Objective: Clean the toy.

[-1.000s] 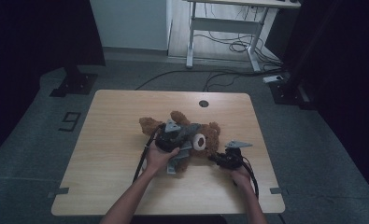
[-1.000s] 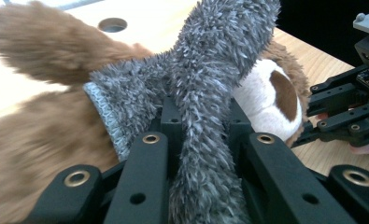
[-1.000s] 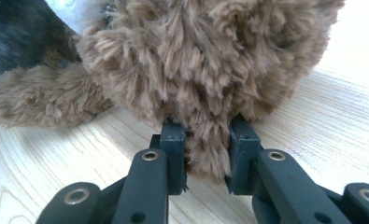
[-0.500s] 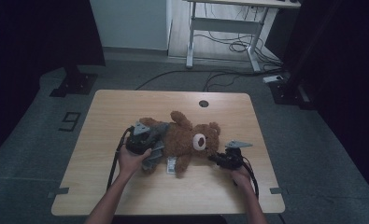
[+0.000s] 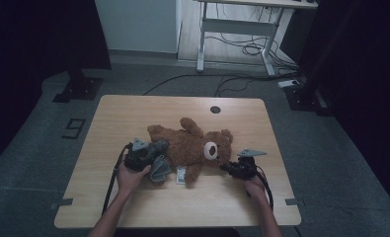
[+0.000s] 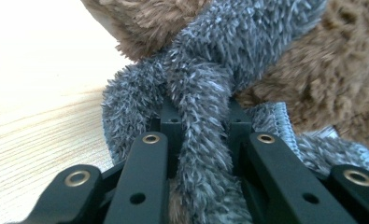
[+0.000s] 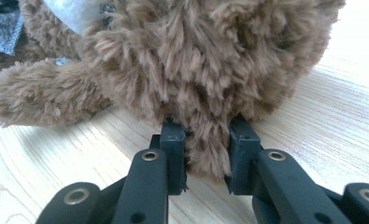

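A brown teddy bear (image 5: 190,143) lies on its back across the wooden table (image 5: 133,113), head to the right. A grey fuzzy cloth (image 5: 159,168) bunches at its leg end. My left gripper (image 5: 155,152) is shut on that grey cloth (image 6: 201,140), a twisted strand of it squeezed between the jaws right against the bear's brown fur (image 6: 322,70). At the head end my right gripper (image 5: 227,167) is shut on a tuft of the bear's fur (image 7: 205,154), low over the tabletop, with the bear's head (image 7: 196,56) just beyond.
A white tag (image 5: 181,175) lies by the bear's near side. A round cable hole (image 5: 215,109) sits near the table's far edge. Beyond the table stand a desk frame (image 5: 242,29) and floor cables (image 5: 232,79). A stand base (image 5: 79,89) is at the far left.
My left hand has drawn the grey cloth leftward, from over the bear's middle to its leg end, and sunk a little. The right gripper has stayed put on the head.
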The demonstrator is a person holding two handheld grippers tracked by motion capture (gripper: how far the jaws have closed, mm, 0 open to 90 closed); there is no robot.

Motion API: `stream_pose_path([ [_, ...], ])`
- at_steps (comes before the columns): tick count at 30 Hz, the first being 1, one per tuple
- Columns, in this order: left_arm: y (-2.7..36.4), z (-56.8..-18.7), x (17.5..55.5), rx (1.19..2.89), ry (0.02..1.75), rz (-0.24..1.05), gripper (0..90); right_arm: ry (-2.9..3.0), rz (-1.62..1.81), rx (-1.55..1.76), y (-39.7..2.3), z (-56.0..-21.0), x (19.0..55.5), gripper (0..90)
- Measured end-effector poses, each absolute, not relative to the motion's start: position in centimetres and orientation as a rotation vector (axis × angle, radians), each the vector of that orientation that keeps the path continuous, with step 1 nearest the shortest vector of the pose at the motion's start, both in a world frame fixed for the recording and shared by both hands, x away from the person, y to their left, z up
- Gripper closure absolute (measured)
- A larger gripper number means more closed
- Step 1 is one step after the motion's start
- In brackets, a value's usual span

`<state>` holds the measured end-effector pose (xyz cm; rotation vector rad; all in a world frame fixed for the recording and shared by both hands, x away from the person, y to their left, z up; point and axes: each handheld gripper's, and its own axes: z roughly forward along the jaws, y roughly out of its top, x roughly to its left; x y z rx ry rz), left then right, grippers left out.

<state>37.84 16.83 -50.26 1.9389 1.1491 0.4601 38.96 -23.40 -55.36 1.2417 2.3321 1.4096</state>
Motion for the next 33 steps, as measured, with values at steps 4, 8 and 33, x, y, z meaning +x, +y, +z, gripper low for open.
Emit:
stream_pose_path([
  [4, 15.8, -47.6, 37.4, 1.920, 1.083, 0.501, 75.8, 2.328, 1.412, 1.241, -23.4, -55.4, 39.0, 72.3],
  [8, 14.2, -45.1, 37.7, 1.901, 1.021, 0.522, 75.8, 2.323, 1.412, 1.245, -23.4, -55.3, 39.0, 72.2],
  [33, 8.7, -47.1, 41.1, 1.977, 1.012, 0.373, 76.5, 2.250, 1.372, 1.213, -24.2, -54.3, 38.2, 39.0],
])
